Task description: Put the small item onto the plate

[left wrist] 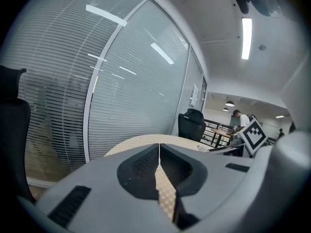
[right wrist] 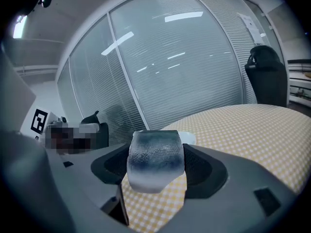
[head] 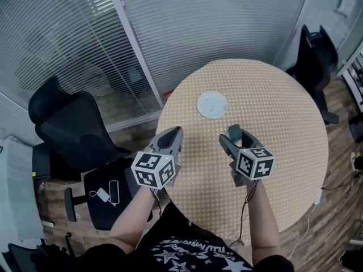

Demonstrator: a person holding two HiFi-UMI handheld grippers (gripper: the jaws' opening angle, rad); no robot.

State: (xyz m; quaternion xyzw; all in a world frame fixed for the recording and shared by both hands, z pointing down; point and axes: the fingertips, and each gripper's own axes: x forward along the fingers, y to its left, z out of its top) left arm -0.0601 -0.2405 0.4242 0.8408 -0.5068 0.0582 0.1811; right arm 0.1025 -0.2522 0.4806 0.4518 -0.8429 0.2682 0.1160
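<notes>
Holding the small item (right wrist: 155, 161), a frosted blue-grey block, your right gripper (head: 231, 134) has its jaws clamped on the block's two sides, so it stands up between them over the checked desk (head: 283, 129). The white plate (head: 212, 105) lies on the desk just ahead of those jaws. Your left gripper (head: 173, 136) hovers alongside, its jaws pressed together with nothing between them, the plate ahead and to their right

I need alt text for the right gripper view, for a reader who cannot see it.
The right gripper holds a small grey-blue item in its jaws above a yellow checked table. A white plate lies beyond it, before a glass wall with blinds.
</notes>
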